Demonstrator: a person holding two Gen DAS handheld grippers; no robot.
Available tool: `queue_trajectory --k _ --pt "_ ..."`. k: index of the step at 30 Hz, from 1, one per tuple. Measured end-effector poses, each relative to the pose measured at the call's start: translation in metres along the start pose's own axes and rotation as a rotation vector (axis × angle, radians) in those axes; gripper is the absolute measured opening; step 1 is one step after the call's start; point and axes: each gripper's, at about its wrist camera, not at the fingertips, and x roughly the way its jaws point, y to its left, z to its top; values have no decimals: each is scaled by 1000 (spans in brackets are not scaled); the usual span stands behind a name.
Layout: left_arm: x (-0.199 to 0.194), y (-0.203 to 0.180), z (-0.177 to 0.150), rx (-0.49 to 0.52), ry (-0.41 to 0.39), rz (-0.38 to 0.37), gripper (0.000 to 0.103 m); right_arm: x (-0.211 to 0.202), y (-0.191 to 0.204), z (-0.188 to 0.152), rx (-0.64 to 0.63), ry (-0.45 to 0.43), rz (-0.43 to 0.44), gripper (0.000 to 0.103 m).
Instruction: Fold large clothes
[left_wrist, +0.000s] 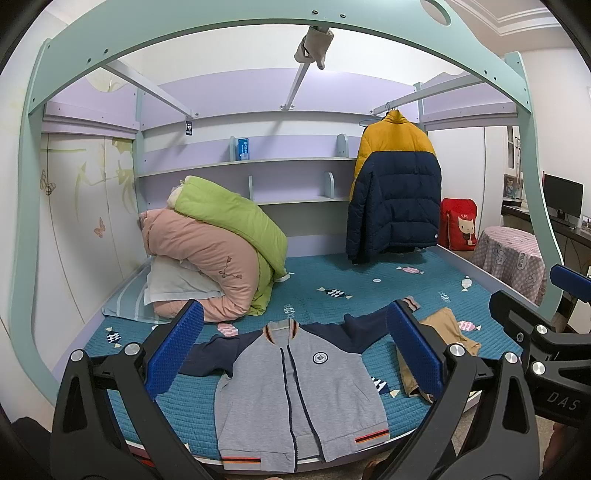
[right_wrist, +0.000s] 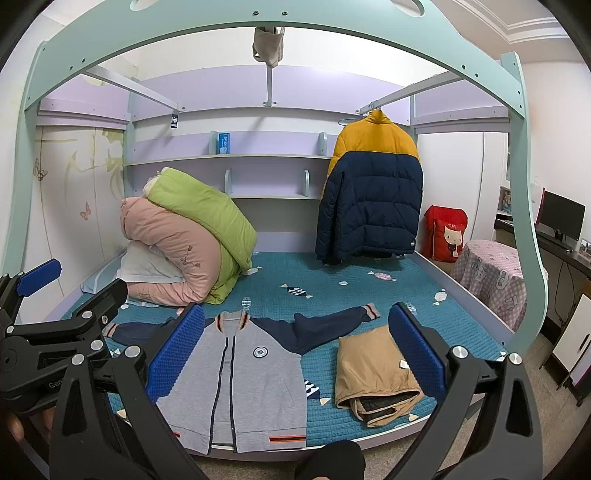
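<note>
Jacket: grey with navy sleeves, flat and face-up at the bed's near edge, sleeves spread; unfolded.
Tan garment: already folded, just right of the jacket.
Left gripper: jaws apart, empty, above the jacket.
Right gripper: jaws apart, empty.
Progress: one piece done; jacket's folding not begun.

Both wrist views face the bed from its foot, sharing jacket
</note>
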Motion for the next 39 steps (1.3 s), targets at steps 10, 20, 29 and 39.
queue_trajectory --k 10,20,29,39 --pt "0 0 0 1 0 1 98 0 0 0 1 1 0 96" --pt "1 -1 0 3 3 2 98 7 -8 -7 4 7 6 96" --pt "4 5 -6 3 4 3 98 9 -10 -14 4 10 8 96" --pt "4 5 -6 3 6 3 98 10 -10 -14 4 13 6 96"
